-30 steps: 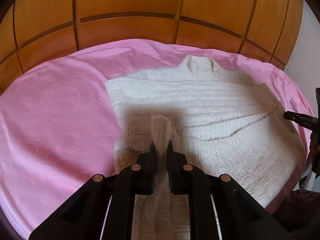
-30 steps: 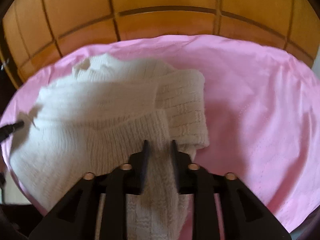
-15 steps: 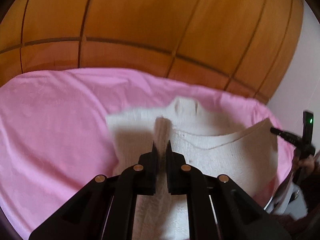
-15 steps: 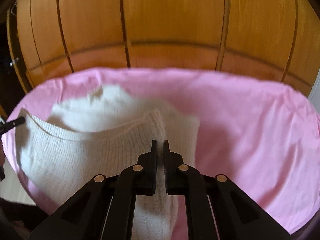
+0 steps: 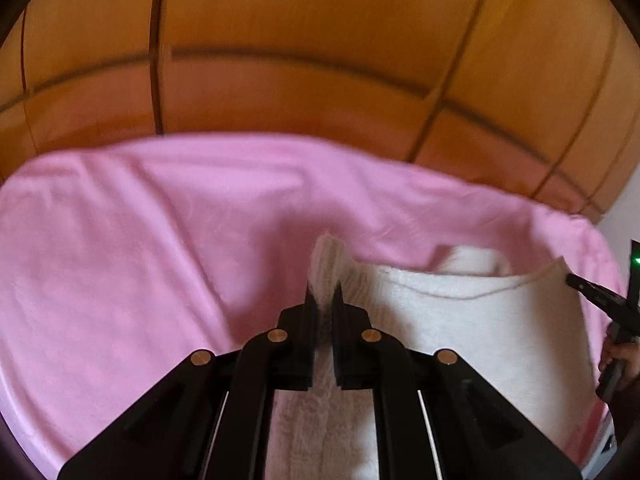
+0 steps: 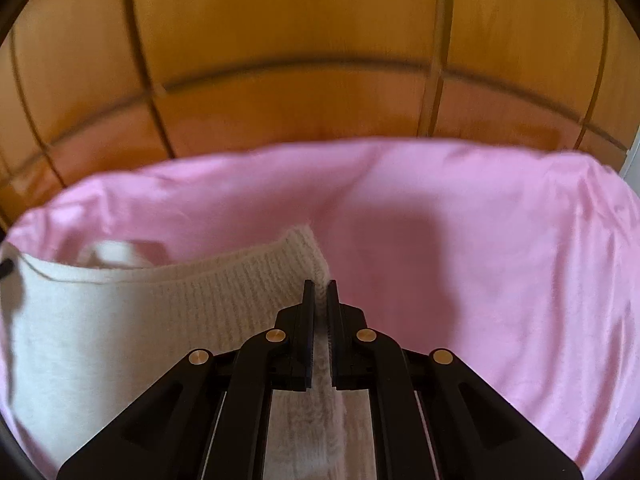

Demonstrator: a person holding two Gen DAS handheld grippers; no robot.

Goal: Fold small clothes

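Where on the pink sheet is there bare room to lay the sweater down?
Bare pink sheet lies left of the sweater, up to the wooden panel. More bare sheet lies right of the sweater. Between left gripper and right gripper, the sweater crowds it.

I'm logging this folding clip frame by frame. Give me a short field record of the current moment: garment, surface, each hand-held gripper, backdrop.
garment: white knit sweater, bottom hem lifted between both grippers, collar visible behind
surface: pink sheet
left hand-held gripper: shut on one hem corner
right hand-held gripper: shut on the other hem corner
backdrop: wooden panels
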